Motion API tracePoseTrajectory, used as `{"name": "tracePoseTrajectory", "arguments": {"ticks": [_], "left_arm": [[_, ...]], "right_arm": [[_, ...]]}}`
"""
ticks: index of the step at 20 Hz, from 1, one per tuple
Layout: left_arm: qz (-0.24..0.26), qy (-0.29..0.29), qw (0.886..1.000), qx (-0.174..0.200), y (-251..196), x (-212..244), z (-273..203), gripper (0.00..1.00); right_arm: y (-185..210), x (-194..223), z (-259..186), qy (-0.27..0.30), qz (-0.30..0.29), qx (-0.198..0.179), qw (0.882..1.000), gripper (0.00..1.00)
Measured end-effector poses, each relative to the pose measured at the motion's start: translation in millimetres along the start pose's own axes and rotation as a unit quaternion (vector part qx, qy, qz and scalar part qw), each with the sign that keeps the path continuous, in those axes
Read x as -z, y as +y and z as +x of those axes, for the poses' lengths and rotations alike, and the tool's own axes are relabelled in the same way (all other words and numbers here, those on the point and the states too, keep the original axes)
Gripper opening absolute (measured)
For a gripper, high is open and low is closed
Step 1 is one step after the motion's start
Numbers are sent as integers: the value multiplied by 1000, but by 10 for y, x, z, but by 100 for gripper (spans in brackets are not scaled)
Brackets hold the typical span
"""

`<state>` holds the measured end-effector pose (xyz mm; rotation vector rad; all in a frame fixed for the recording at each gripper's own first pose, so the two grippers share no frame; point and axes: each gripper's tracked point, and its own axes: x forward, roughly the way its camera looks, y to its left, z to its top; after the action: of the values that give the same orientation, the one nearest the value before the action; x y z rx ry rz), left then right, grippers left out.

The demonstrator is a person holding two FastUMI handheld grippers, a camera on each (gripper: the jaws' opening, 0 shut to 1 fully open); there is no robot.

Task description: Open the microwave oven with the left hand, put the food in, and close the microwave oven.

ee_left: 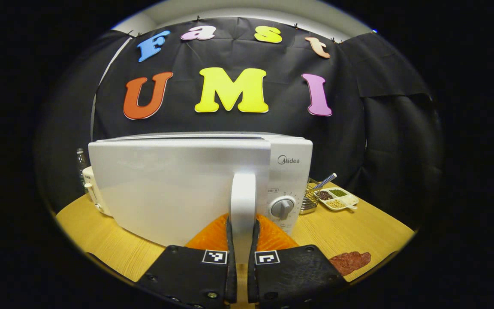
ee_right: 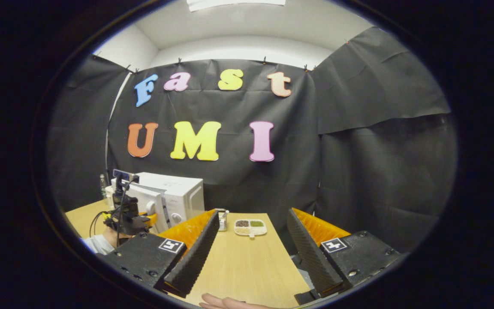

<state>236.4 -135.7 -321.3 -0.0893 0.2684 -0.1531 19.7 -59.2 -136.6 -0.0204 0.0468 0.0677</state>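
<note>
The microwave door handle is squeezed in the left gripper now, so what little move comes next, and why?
Probably a gentle pull back, swinging the door open. The left gripper has both fingers pressed on the white handle, and the door of the microwave looks barely ajar. The right gripper waits open over the table.

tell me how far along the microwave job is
Early stage. In hand: the left tongs are shut on the white vertical door handle of the white microwave oven, and the door looks just cracked open. Left: swinging it wide, loading the flat reddish-brown piece of food lying on the wooden table, then closing. The right tongs are open, holding nothing.
</note>
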Motion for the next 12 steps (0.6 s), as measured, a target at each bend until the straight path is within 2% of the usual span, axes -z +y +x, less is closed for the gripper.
{"name": "tracePoseTrajectory", "arguments": {"ticks": [1,2,3,4,7,12], "left_arm": [[0,-4,1000,11,8,24,-100,10],[10,-22,999,22,25,-21,-197,13],[16,-23,999,30,39,6,-283,13],[17,-20,999,34,76,54,-378,13],[9,-20,999,36,194,100,-644,13],[22,-27,999,37,461,176,-1159,13]], "right_arm": [[54,19,6,3,-1,-3,1000,100],[100,52,6,7,0,-5,1000,93],[159,80,-2,13,2,-8,1000,93],[225,121,-20,18,6,-13,1000,100],[447,153,-33,23,4,-29,999,100],[636,214,-34,19,-13,-31,999,100]]}}
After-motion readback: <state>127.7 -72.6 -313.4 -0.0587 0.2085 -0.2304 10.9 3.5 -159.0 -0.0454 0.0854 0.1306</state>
